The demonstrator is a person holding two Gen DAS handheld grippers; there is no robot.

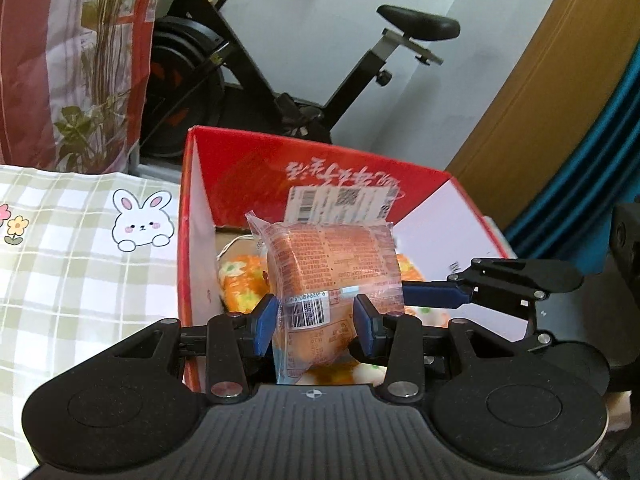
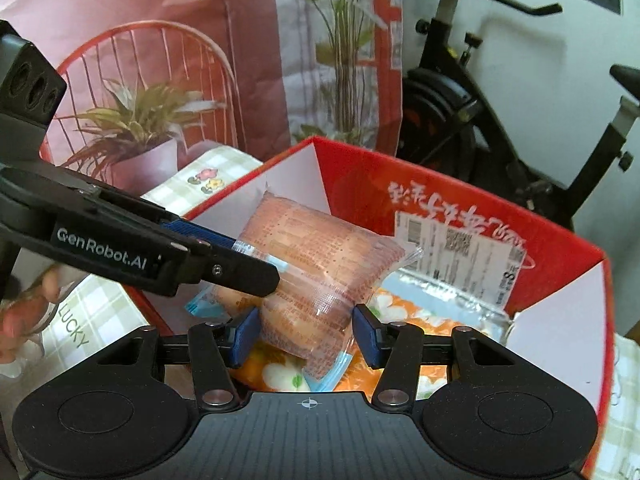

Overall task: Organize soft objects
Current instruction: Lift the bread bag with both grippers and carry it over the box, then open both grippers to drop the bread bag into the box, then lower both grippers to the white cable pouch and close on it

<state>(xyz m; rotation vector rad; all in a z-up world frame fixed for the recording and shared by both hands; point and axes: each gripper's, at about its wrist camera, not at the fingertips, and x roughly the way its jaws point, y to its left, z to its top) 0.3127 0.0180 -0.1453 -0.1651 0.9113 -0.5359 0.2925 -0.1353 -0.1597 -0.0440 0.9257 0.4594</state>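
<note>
Box: red carton (image 1: 320,160) stands open on a checked cloth (image 1: 80,260), orange packets (image 1: 240,284) already lying inside.
Left gripper (image 1: 316,320): above the box's near edge, jaws pinching the snack pouch at its barcode end.
Right gripper (image 2: 306,334): jaws spread either side of the pouch; contact unclear.
Snack pouch (image 1: 334,264): held over the box's interior, not yet dropped.
Progress: seemingly well along; this pouch remains to release.
</note>
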